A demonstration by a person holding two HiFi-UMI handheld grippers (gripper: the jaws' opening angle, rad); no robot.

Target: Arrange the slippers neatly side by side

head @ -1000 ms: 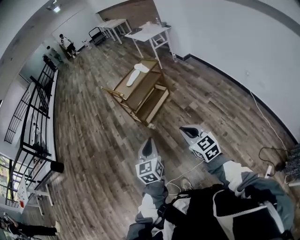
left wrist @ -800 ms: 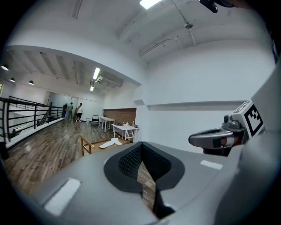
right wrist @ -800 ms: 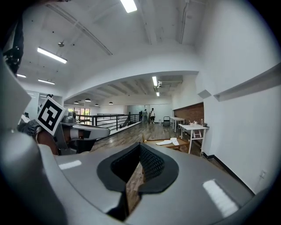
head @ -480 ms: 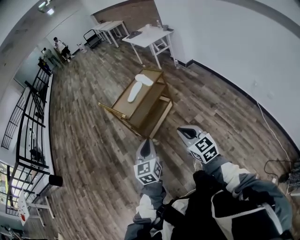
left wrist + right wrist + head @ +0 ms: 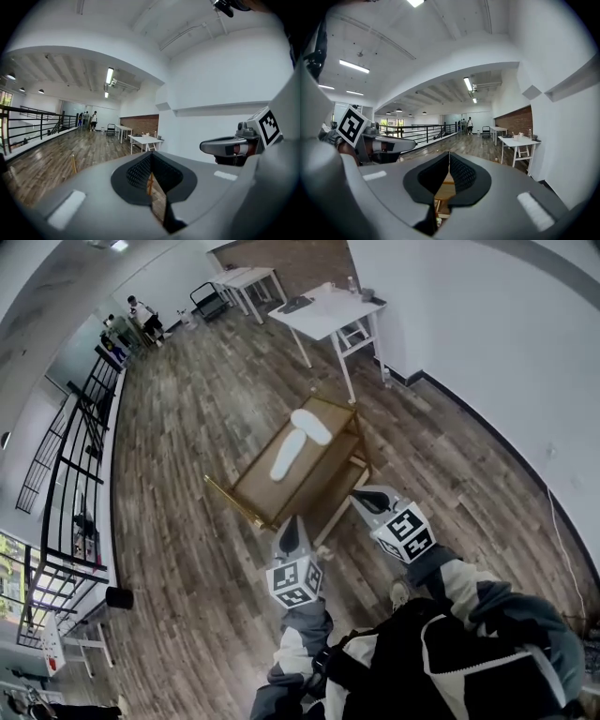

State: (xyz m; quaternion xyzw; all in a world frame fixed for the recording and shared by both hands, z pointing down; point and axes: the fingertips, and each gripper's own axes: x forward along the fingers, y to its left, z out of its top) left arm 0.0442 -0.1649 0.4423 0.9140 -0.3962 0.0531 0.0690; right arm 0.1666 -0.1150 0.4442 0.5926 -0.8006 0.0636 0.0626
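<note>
Two slippers (image 5: 289, 456) lie end to end on the rack (image 5: 262, 486), untouched: still the approach. Left tool (image 5: 292, 534) closed, right tool (image 5: 375, 502) barely starting to open, both empty. Next, reach one slipper.

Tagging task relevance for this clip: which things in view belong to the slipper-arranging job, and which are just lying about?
Job: near slipper; far slipper; wooden rack under them.
Lying about: white table; far tables; black cart.
</note>
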